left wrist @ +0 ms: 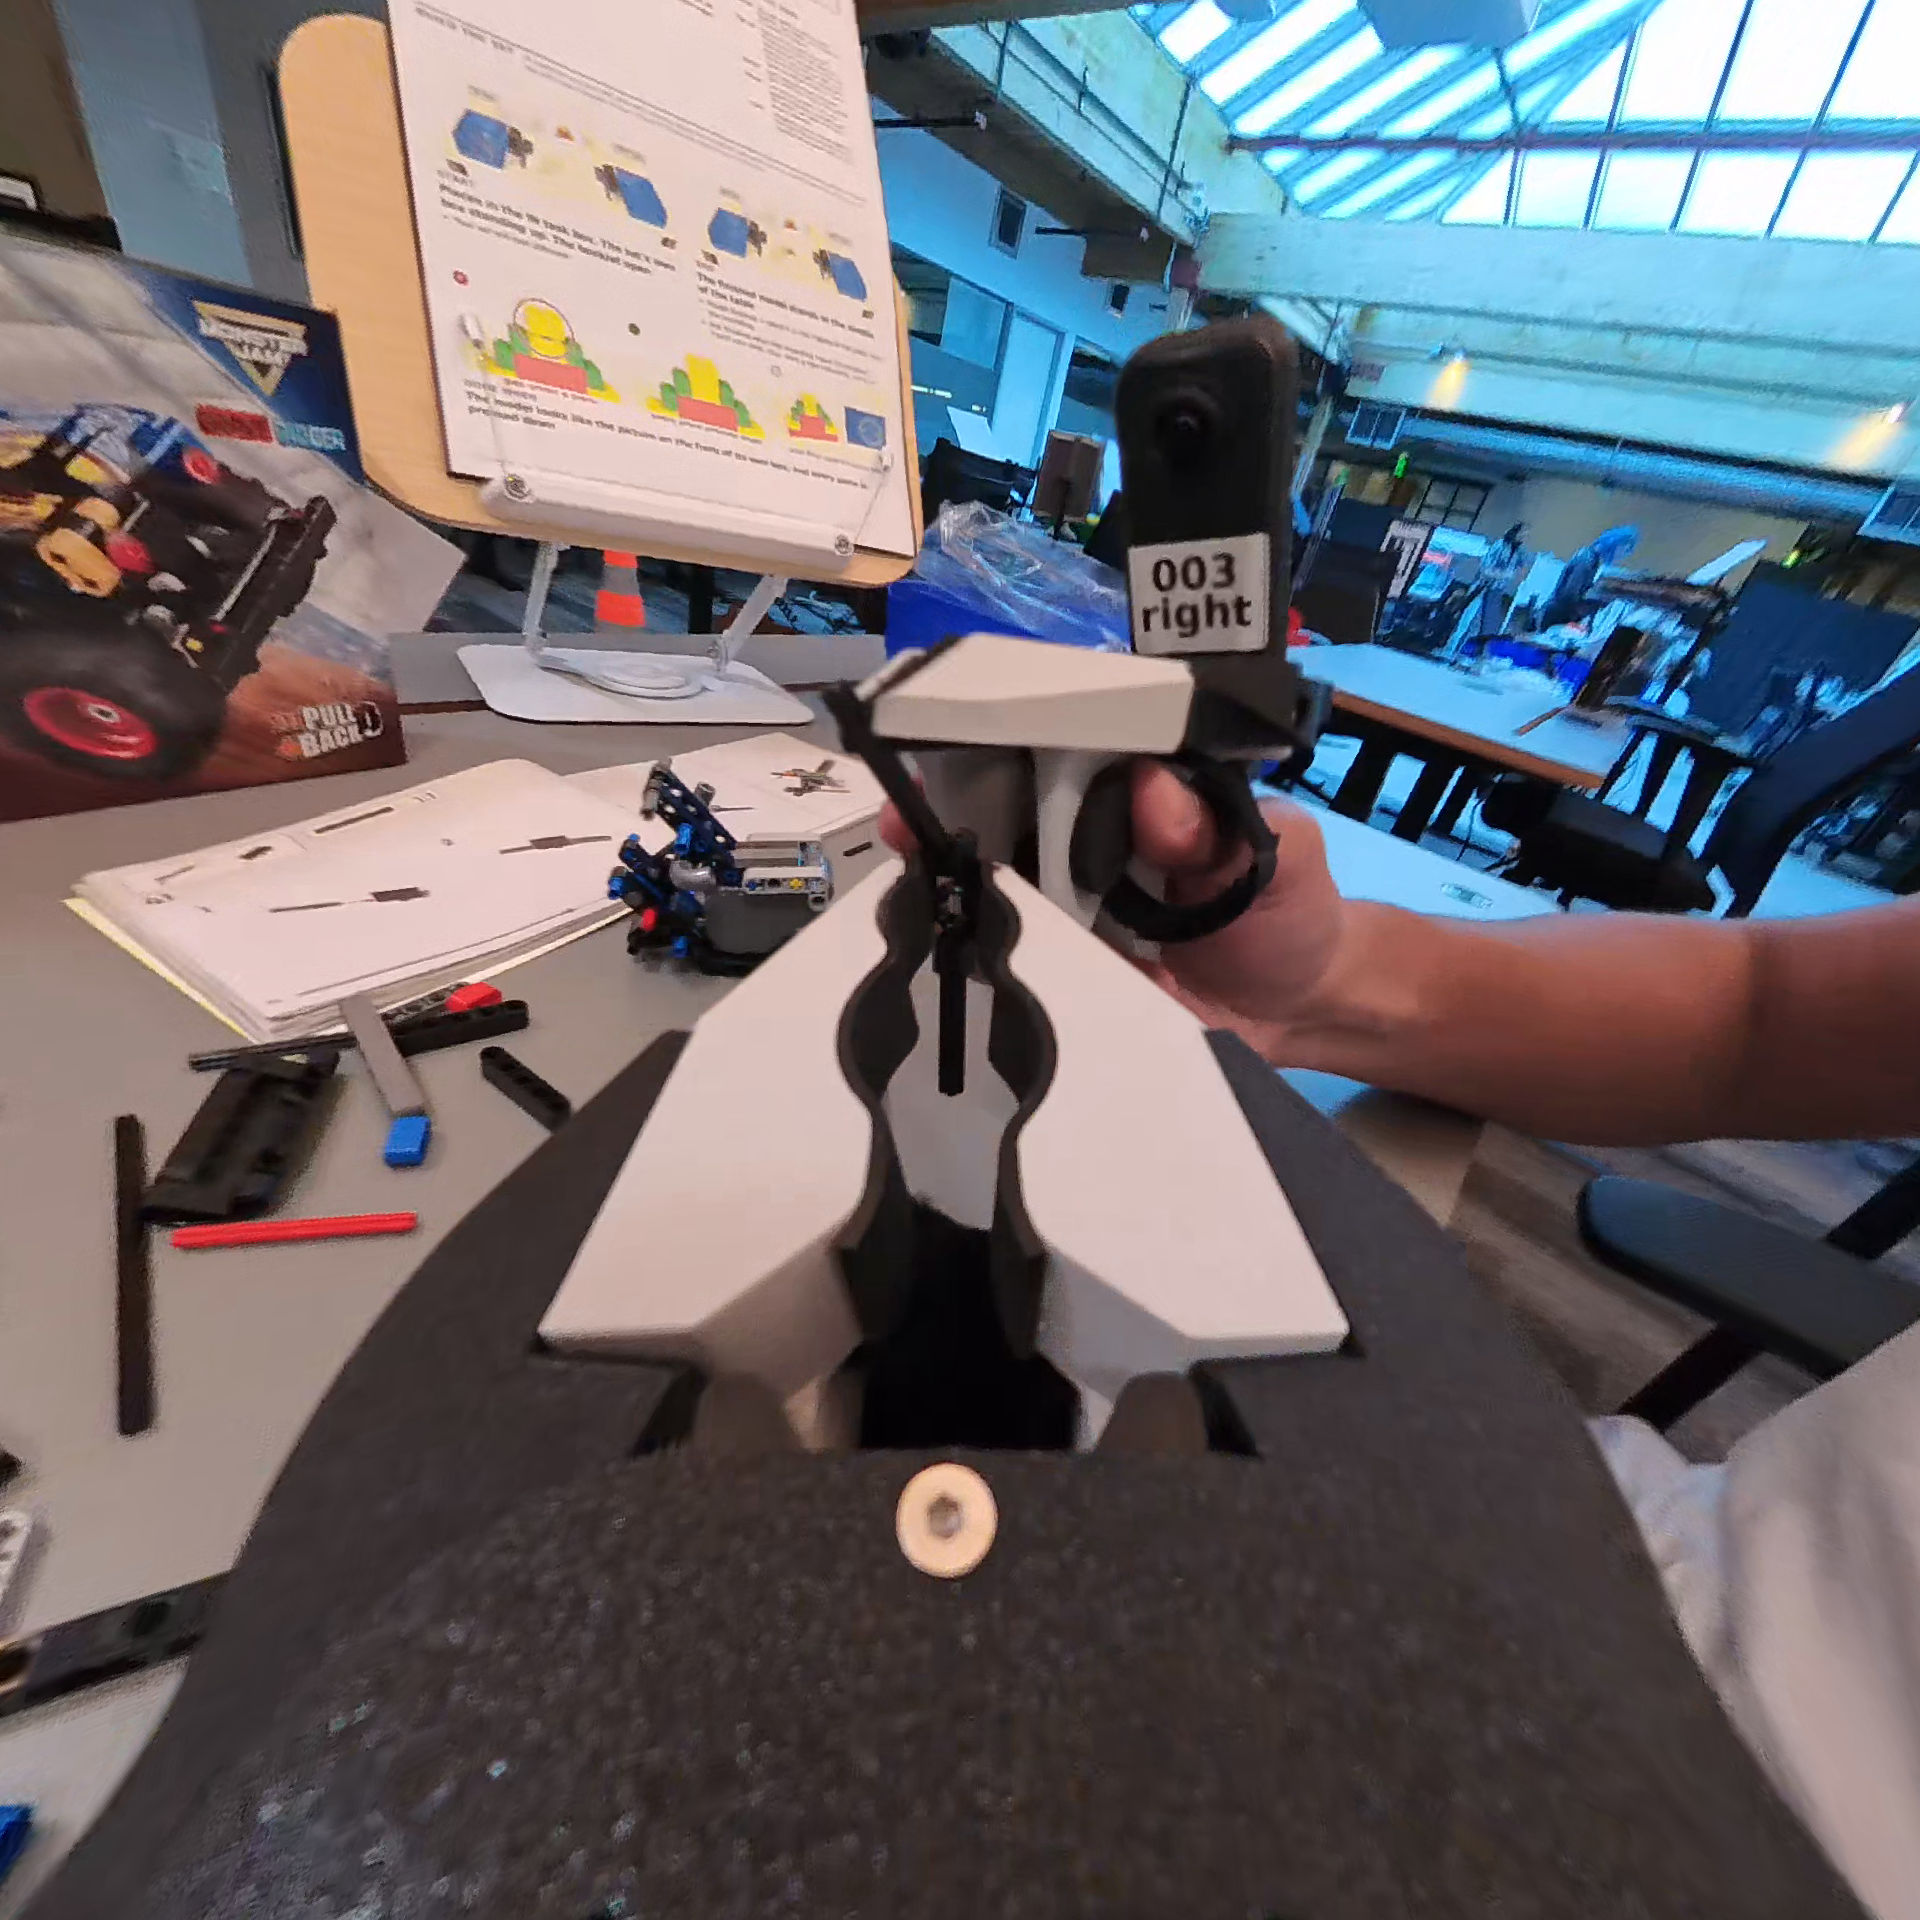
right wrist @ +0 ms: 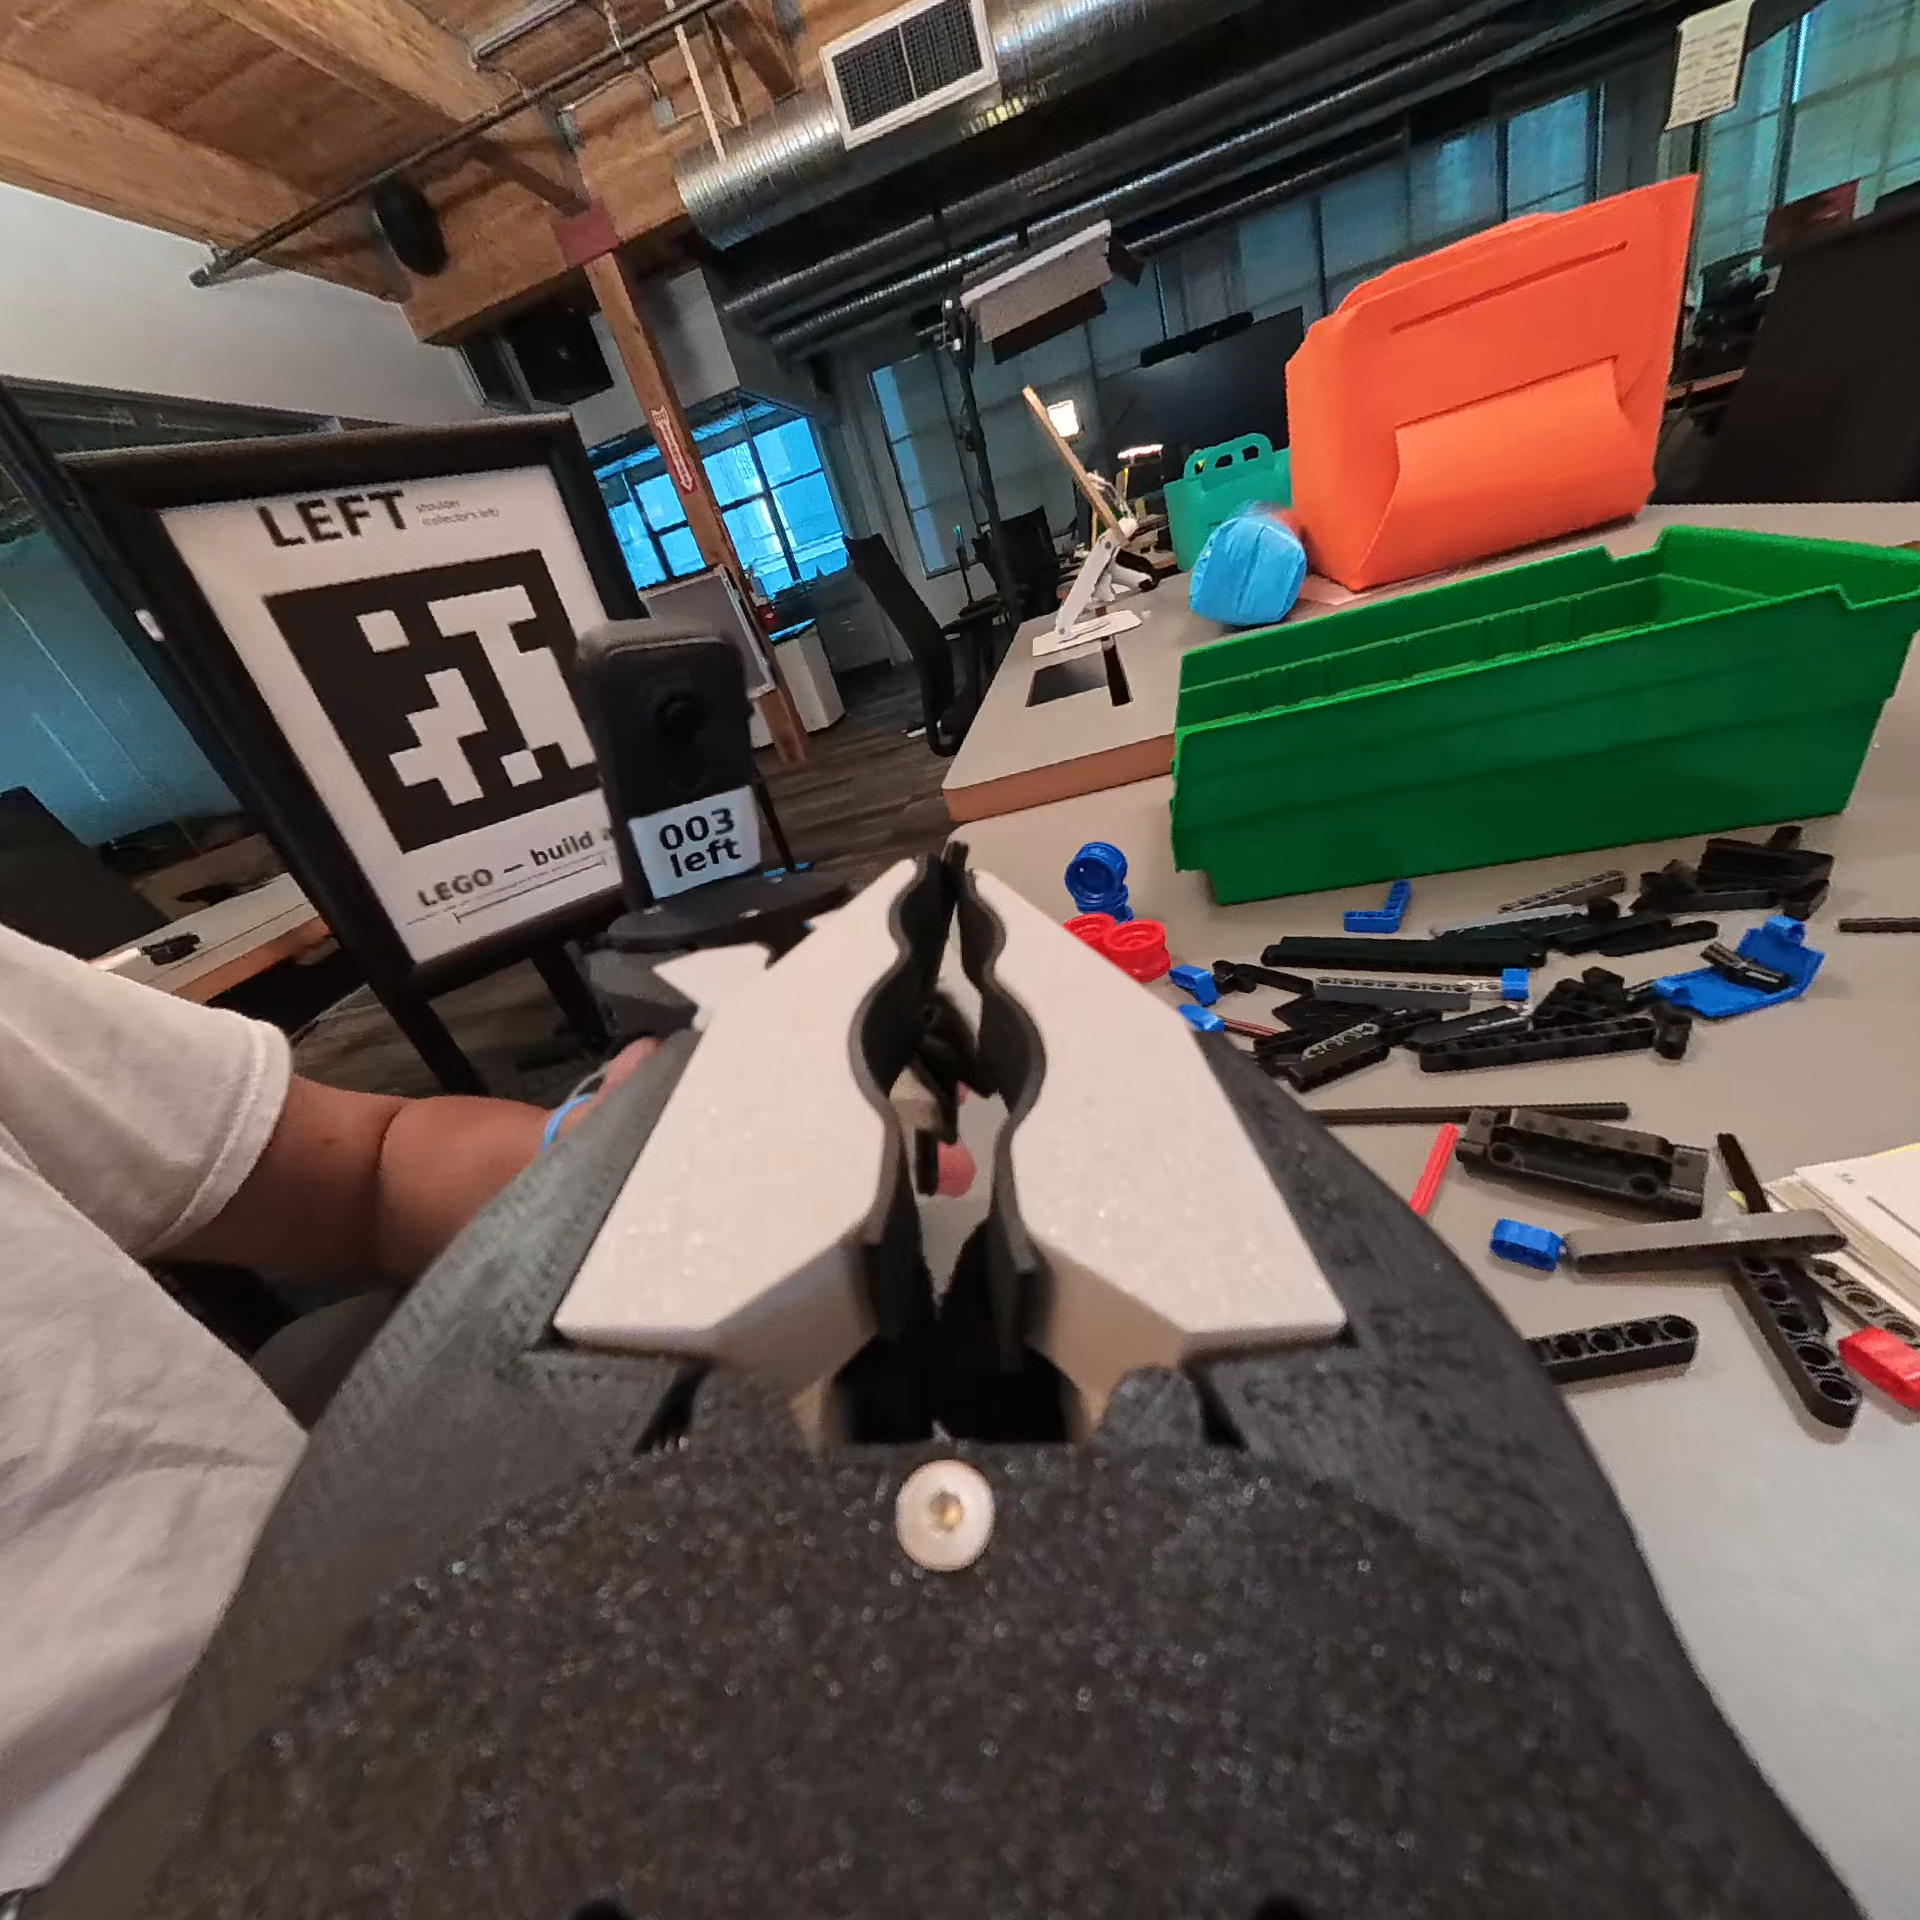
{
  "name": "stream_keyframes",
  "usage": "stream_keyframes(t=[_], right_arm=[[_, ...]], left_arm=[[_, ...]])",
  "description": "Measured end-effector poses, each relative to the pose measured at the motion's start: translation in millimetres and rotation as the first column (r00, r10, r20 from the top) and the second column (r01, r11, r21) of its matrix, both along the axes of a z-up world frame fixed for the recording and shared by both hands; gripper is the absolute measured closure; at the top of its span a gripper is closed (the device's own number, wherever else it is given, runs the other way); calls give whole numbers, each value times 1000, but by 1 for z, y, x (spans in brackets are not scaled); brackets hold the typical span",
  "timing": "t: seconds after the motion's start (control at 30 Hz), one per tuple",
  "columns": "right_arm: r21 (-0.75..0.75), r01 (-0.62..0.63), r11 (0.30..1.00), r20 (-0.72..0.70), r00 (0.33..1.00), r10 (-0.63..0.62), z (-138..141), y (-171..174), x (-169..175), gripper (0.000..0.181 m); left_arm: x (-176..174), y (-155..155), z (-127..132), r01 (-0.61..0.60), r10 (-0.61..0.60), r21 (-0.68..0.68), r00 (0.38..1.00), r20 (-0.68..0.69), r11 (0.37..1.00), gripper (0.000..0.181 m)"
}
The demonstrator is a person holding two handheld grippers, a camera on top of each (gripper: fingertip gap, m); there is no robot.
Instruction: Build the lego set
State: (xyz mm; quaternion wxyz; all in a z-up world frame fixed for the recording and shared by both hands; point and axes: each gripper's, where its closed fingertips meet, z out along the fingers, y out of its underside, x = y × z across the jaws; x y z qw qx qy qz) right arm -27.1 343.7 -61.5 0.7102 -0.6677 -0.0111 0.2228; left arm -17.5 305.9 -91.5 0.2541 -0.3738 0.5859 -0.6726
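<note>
- Two hand-held grippers meet in the air above the grey table (left wrist: 312, 1351), each nipping an end of the same black lego assembly
- left gripper (left wrist: 948, 894) has its jaws drawn almost together on a thin black axle (left wrist: 950, 1023) that hangs down between its fingers
- right gripper (right wrist: 956, 883) is closed at the tips on a black beam (left wrist: 906, 792) joined to that axle; how the two pieces connect I cannot tell
- just beyond, a hand (left wrist: 1236, 914) grips the right gripper's handle
- loose parts lie on the table below: a red rod (left wrist: 294, 1230), black beams, a blue-tipped grey beam (left wrist: 387, 1081)
- farther off, the partly built blue and grey model (left wrist: 717, 883) rests against an open instruction booklet (left wrist: 343, 883)
- behind stand a set box (left wrist: 156, 540) and a sheet on a stand (left wrist: 644, 260)
- on the other side a green bin (right wrist: 1538, 707) sits behind more scattered pieces
</note>
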Motion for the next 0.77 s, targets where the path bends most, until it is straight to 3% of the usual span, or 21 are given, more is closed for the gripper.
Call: stream_keyframes(t=[0.1, 0.27, 0.43, 0.57, 0.77], right_arm=[[-9, 6, 1000, 39, 999, -5, -2, -1, -3, 180], [-10, 19, 1000, 72, 997, -18, -3, -2, -3, 180], [-52, 40, 998, 136, 990, -32, -11, -3, 0, 180], [-108, 50, 993, 173, 984, -31, -20, -2, 0, 180], [-215, 62, 975, 177, 984, -24, -44, 2, 5, 181]], left_arm=[[0, 4, 4, 11, -12, -73, 1000, -26, 997, 176], [2, 11, 4, -9, 8, -58, 1000, -28, 998, 176], [5, 25, -6, -117, 116, 182, 993, 16, 976, 176], [6, 35, -15, -206, 198, 417, 978, 64, 885, 176], [11, 52, -37, -293, 256, 720, 953, 163, 629, 175]])
